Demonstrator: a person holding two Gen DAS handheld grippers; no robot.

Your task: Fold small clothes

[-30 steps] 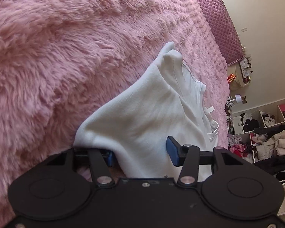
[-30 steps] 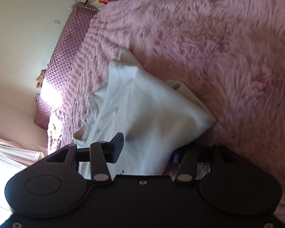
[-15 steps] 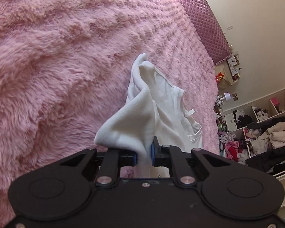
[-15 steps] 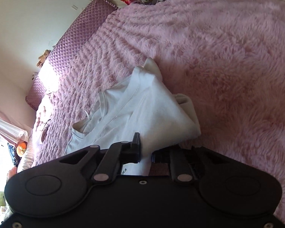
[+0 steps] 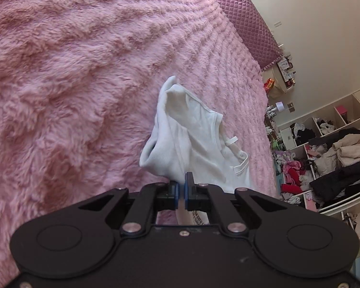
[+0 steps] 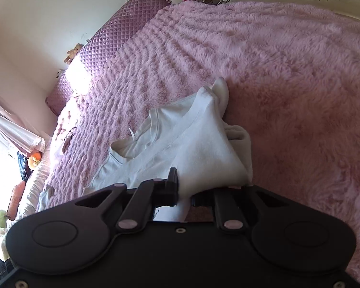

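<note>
On the pink fuzzy blanket (image 5: 72, 84) there's a small white top (image 5: 192, 132), and it's half lifted right now: the near edge is bunched and pulled up off the blanket while the far end, with the neckline and a little strap loop, still rests on the fur.

The left gripper (image 5: 181, 193) has its jaws pressed together with a thin fold of the top pinched between the blue pads. From that pinch the cloth rises into a sort of open tube or pocket on the left side, then drapes away toward the far end.

The right gripper (image 6: 184, 192) is clamped on the top (image 6: 192, 144) too, jaws nearly together with a thicker wad of fabric squeezed between them. In the right wrist view a fold of cloth hangs over the right finger, so you only see the left finger properly. The top's seam and collar band run off to the left from there, and a thin tip of fabric sticks up at the far end.

Further out: the blanket (image 6: 288, 72) covers pretty much the whole bed. At the head there's a purple quilted headboard (image 5: 247, 16) against a cream wall. Past it, a nightstand corner with a small lamp (image 5: 279, 106) and some clutter. In the left wrist view, open shelves (image 5: 328, 148) stuffed with piled clothes sit on the right. In the right wrist view a small teddy (image 6: 72, 52) sits on top of the headboard (image 6: 122, 31), and a bright window with a curtain (image 6: 9, 124) is off to the left.
</note>
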